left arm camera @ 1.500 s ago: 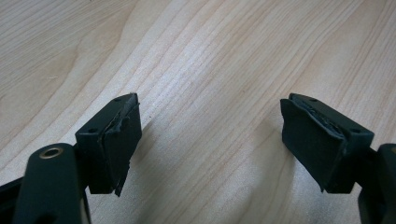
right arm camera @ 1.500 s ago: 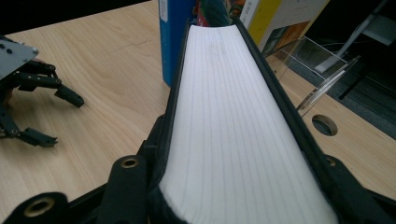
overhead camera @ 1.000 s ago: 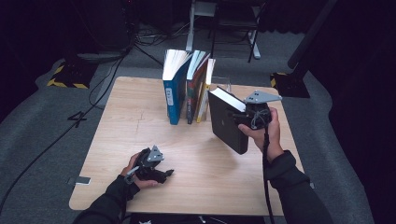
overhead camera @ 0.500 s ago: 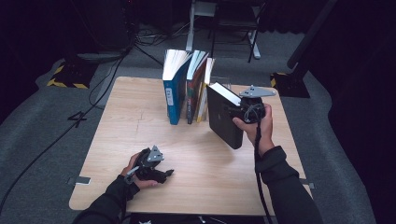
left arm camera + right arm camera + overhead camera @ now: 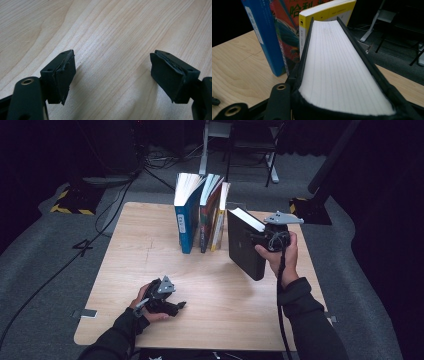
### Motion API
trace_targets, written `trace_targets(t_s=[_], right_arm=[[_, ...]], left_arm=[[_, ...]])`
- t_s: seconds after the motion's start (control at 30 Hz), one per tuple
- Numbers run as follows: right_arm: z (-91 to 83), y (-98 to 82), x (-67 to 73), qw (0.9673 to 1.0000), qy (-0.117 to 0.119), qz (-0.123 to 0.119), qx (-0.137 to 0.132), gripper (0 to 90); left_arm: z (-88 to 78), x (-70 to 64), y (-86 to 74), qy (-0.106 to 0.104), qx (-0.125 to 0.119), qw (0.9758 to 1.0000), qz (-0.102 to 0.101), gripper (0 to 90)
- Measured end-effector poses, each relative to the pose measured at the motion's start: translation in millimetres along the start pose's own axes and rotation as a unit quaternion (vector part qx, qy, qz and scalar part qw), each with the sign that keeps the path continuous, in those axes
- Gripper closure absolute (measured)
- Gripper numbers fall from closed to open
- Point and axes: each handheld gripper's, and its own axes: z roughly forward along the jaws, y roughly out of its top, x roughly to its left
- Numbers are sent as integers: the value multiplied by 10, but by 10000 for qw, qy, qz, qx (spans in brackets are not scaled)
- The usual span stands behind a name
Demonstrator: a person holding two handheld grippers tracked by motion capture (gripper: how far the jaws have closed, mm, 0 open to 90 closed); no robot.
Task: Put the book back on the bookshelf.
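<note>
R gripper [image 5: 261,238] clamps thick black-covered book [image 5: 244,251] upright beside standing blue book [image 5: 186,215] — L gripper [image 5: 112,75] rests open on light wooden table [image 5: 145,240].

Books on a wooden bench in a dark room

Three books stand side by side at the far middle of the wooden bench [image 5: 135,250]: a blue book [image 5: 186,222] on the left, a red book [image 5: 206,220] touching it, and a thin yellow book [image 5: 219,222] on the right. The floor around is grey carpet [image 5: 45,265]. Black cables [image 5: 107,205] run across it on the left. A metal stand [image 5: 215,140] is far behind. A yellow and black striped block [image 5: 67,202] sits far left.
</note>
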Motion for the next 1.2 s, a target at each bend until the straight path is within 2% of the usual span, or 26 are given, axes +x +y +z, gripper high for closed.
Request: trace_targets(t_s=[0.2, 0.27, 0.4, 0.53, 0.83, 1.07, 1.2], right_arm=[[66, 50, -12, 9999, -67, 104, -27, 532], [137, 78, -24, 9997, -127, 211, -23, 532], [209, 102, -26, 9995, -238, 230, -28, 532], [323, 124, -70, 9981, -387, 462, -95, 532], [527, 132, -149, 9959, -632, 617, -210, 532], [651, 81, -138, 9959, -589, 625, -277, 531], [683, 41, -151, 9953, -546, 728, -319, 529]], left_arm=[[0, 0, -1, 2, 3, 10000, -13, 200], [0, -2, -1, 7, 2, 10000, -22, 200], [-2, -1, -2, 23, 6, 10000, -38, 198], [-1, -4, -3, 75, 18, 9999, -82, 179], [-1, -3, -3, 71, 20, 9999, -80, 180], [1, -2, -5, 57, 5, 10000, -74, 181], [-1, -3, -8, 26, -2, 10000, -49, 182]])
